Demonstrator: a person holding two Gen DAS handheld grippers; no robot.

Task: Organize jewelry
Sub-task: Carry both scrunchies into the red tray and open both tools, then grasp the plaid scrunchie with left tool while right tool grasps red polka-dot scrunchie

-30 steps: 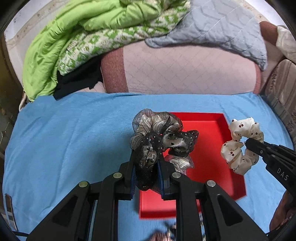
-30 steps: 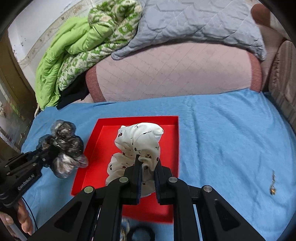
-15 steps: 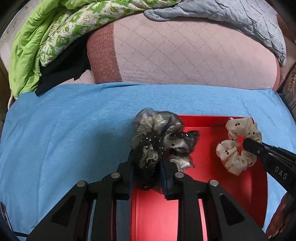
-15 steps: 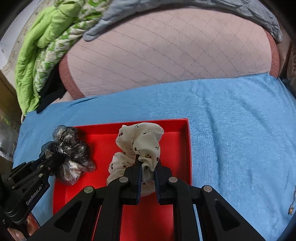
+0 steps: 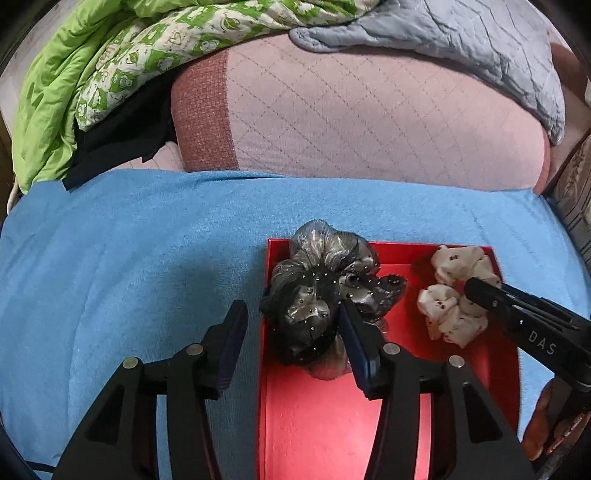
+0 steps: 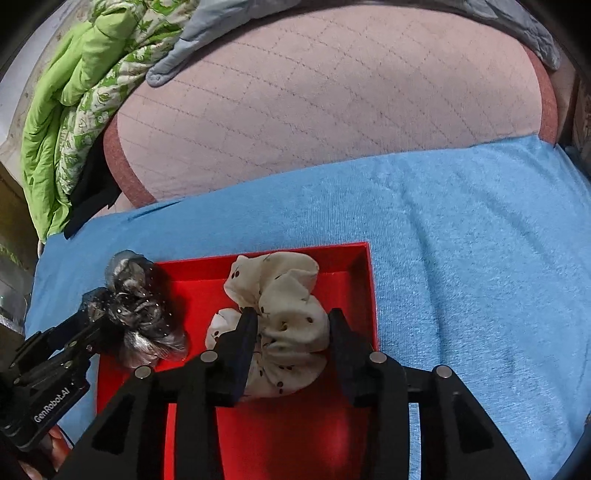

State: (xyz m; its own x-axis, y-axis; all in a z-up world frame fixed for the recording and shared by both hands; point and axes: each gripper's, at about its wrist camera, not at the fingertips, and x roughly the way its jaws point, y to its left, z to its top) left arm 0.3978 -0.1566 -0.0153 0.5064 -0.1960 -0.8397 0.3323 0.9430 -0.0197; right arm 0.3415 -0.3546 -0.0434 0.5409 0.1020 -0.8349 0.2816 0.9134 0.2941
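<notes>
On my left wrist camera, the left gripper (image 5: 291, 314) has its fingers spread wide apart. The dark grey and black sheer scrunchie with small sparkly dots (image 5: 325, 291) sits between them, nearer the right finger (image 5: 354, 343) and touching it; the left finger (image 5: 232, 339) stands clear of it over the blue terry cloth (image 5: 129, 266). The scrunchie lies in the far left corner of the shallow red rectangular tray (image 5: 332, 424), bulging over its rim.

On my right wrist camera, the right gripper (image 6: 291, 332) is also parted. The cream scrunchie with small dark cherry prints (image 6: 284, 325) lies on the tray floor between its fingers, against the left finger (image 6: 243, 343), with a gap to the right one. It sits towards the tray's far right side, apart from the dark scrunchie.

Beyond the cloth I see a quilted pink cushion (image 5: 369, 118), a green blanket (image 5: 55, 92) and a grey quilt (image 5: 461, 33).
</notes>
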